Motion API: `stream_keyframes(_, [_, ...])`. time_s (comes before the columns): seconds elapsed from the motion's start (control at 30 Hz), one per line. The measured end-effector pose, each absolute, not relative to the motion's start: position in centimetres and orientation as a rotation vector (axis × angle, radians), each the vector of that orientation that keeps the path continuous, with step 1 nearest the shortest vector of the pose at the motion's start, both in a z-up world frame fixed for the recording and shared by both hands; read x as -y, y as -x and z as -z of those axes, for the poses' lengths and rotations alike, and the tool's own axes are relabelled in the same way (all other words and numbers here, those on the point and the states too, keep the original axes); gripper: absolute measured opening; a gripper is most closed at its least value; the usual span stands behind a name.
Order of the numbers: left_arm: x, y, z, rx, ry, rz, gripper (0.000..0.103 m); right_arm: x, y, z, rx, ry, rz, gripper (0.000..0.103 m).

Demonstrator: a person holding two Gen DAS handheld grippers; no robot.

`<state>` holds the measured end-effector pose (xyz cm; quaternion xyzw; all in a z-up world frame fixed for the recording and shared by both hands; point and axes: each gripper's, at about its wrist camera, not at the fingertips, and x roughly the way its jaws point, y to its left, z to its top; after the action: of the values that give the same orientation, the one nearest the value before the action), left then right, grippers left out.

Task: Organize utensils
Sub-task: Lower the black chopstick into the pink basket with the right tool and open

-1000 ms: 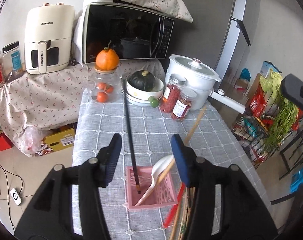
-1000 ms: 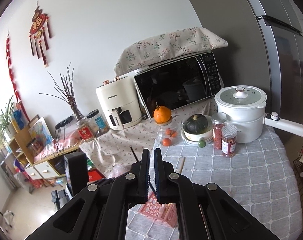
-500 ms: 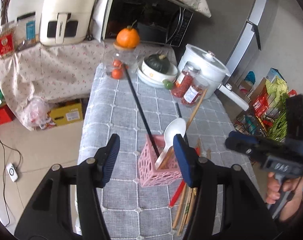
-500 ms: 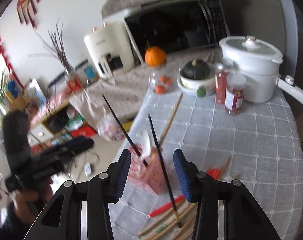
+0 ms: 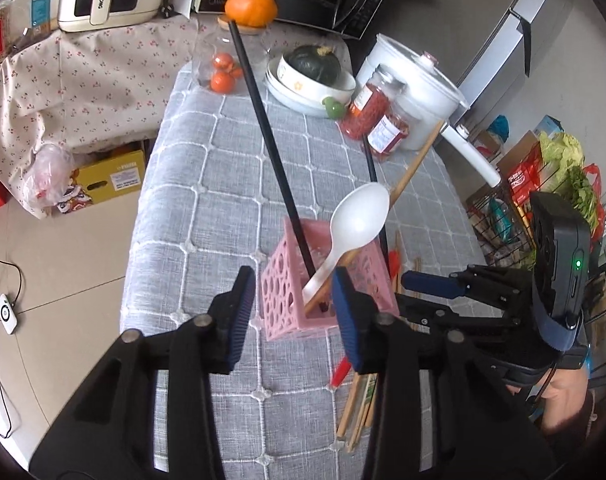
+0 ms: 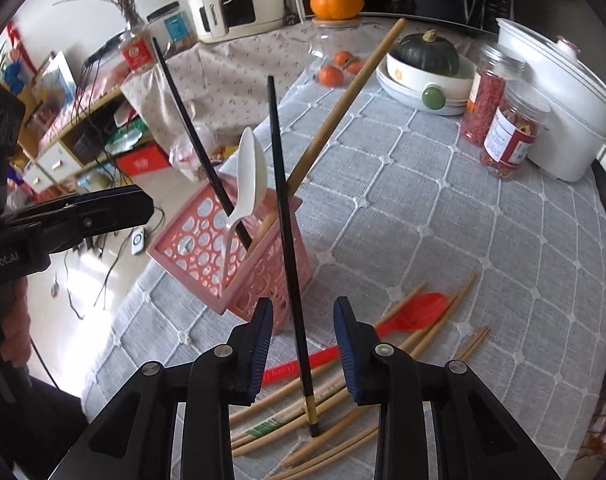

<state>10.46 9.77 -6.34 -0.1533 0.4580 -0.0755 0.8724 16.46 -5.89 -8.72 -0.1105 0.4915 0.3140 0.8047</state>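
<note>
A pink basket (image 5: 287, 292) (image 6: 199, 248) on the grey cloth holds a black chopstick (image 5: 271, 140) (image 6: 191, 128), a white spoon (image 5: 359, 216) (image 6: 251, 176) and a wooden chopstick (image 5: 415, 164) (image 6: 343, 100). My left gripper (image 5: 293, 316) (image 6: 143, 208) hovers at the basket's near corner, jaws closing, pads pressing nothing. A second black chopstick (image 6: 283, 200) (image 5: 377, 200) leans on the basket with its tip on the table. It passes untouched between the closing jaws of my right gripper (image 6: 305, 340) (image 5: 435, 284). A red spoon (image 6: 415, 312) (image 5: 341, 372) and several wooden chopsticks (image 6: 423, 340) (image 5: 359, 412) lie loose.
At the table's far end stand a glass jar (image 6: 335, 64) topped by an orange, a bowl (image 6: 423, 76) with a dark squash, two red-filled jars (image 6: 503, 132) and a white pot (image 6: 563, 92). The table's left edge (image 5: 143, 216) drops to the floor. A hand (image 5: 563, 400) holds the right gripper.
Both grippers have come down toward the table. The right one went from shut to open, and the leaning black chopstick now stands between its jaws. The left jaws have narrowed.
</note>
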Motion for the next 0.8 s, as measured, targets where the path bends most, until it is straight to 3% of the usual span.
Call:
stream_keyframes(0.07, [-9.6,-10.4,6.4,-0.962,0.315,0.160,0.040,5.4,-16.5,9.0,-1.047,0.259,-0.686,0.026])
stream_keyframes(0.2, [-9.3,-10.4,6.6,-0.973,0.303,0.164,0.040,4.4,-16.4,9.7,-1.032,0.310,-0.688,0.008])
stream_keyframes(0.57, [-9.3,-9.8,6.0,-0.963,0.297,0.178,0.040,8.2,-13.5,6.1,-0.888,0.217,-0.667,0.007])
stream_keyframes(0.8, [-10.2,-8.3,4.6,-0.919,0.270,0.150,0.040,10.0,-12.2,0.1,-0.619,-0.063,-0.604,0.007])
